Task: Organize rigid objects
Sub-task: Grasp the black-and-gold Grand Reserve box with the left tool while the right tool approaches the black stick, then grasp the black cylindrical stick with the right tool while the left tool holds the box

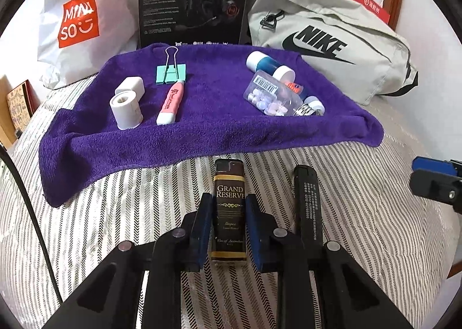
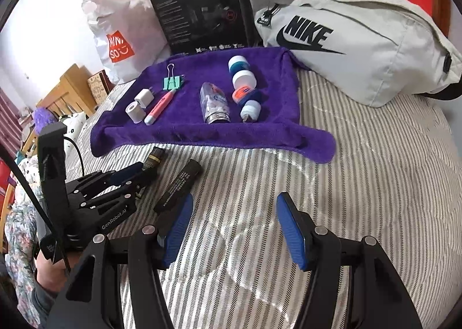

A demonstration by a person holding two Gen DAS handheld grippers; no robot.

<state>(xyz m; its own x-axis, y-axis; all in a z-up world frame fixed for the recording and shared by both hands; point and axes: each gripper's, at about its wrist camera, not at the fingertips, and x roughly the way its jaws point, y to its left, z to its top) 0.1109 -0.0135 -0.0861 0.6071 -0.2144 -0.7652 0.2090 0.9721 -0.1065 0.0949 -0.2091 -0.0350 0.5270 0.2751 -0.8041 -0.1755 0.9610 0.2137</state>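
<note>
The left gripper had its jaws closed against the two long sides of a brown lighter that lay flat on the striped bedspread, just short of the near edge of the purple towel. A black stick-shaped object lay just beside the lighter on its right, roughly parallel to it. The right gripper hovered over bare bedspread with its jaws wide open and nothing between them. On the towel, a white roll, a white plug, a pink pen and a green binder clip sat toward the left side, and a clear bottle and blue-and-white containers toward the right. The lighter's smooth, narrow body could probably slip or twist in the pads if lifted fast. The soft bedding might also let the right finger catch the black stick and drag it along. Setting the lighter down carelessly could knock the pen or roll.
</note>
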